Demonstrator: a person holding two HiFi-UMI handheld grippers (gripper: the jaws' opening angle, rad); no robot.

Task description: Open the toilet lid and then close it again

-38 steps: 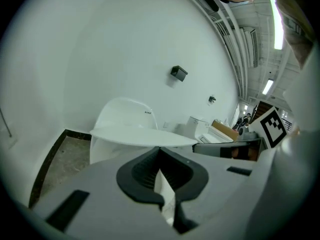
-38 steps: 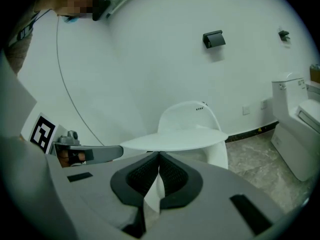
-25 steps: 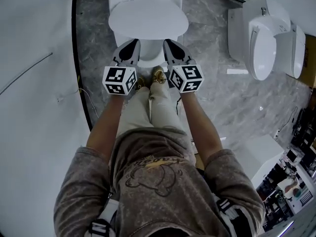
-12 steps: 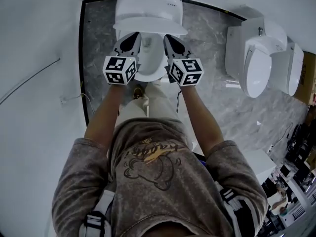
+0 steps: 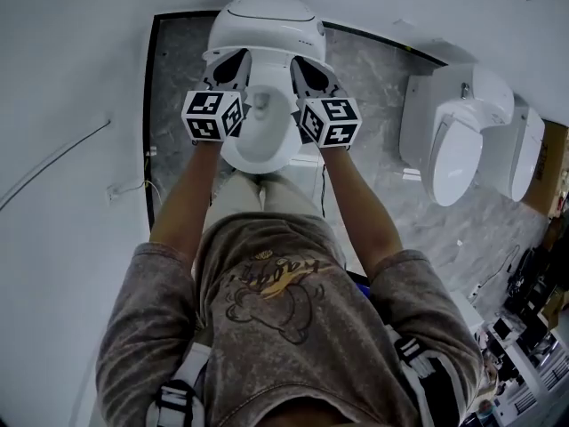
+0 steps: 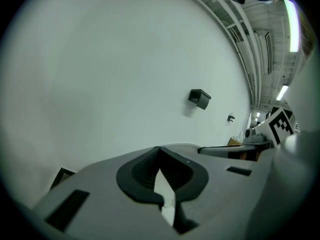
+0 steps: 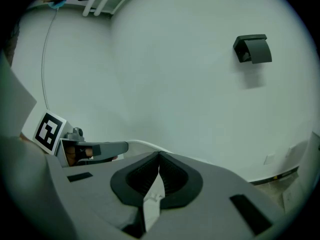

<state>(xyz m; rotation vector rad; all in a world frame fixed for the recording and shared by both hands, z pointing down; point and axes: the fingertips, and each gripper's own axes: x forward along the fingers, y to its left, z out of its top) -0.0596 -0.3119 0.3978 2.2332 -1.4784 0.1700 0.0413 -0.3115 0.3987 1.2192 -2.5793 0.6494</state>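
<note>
Lid (image 5: pixel 267 25) of the toilet stands part-raised at the far end of the open bowl (image 5: pixel 260 140). From above it looks squashed, so we cannot judge how steeply it leans. Both tools reach under its near edge. The left gripper (image 5: pixel 233 62) is at the left side and the right gripper (image 5: pixel 307 66) at the right, each with its tips hidden against the white plastic.

In each gripper's own view the jaws are closed tip to tip with nothing clamped between them. A pale sliver shows through the slot below the tips, and we cannot tell what it is. Beyond the jaws we see only a bare wall (image 6: pixel 100 74) with a dark box (image 7: pixel 253 49) mounted on it.

To the right a second toilet (image 5: pixel 453 140) stands on the grey floor (image 5: pixel 373 87), with another past it cut off by the picture edge. A thin cable (image 5: pixel 53 163) trails at the left.
</note>
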